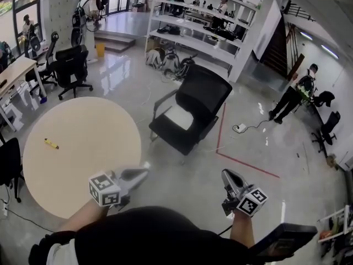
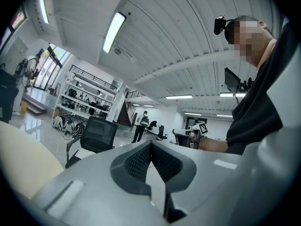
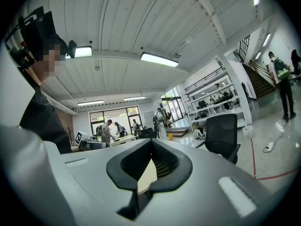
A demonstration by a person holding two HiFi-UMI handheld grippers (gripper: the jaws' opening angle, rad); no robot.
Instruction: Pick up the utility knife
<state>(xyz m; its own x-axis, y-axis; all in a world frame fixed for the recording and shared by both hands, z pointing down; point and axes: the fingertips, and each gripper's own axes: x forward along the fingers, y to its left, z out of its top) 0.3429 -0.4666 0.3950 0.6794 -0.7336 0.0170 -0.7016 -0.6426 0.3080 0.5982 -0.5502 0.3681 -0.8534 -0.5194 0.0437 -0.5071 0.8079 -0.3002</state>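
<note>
The yellow utility knife lies near the left edge of the round table, long axis slanting down-right, nearer the left gripper than the right gripper; both sets of fingers are closed and empty.

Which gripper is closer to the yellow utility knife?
Left. The left gripper is by the table's near edge, right of the utility knife; the right gripper is farther right, over floor.

The left gripper is held level, low in front of the body, jaws together with nothing between them; the right gripper is well apart from it, also level, jaws closed and empty; the left forearm and right forearm both reach forward.
</note>
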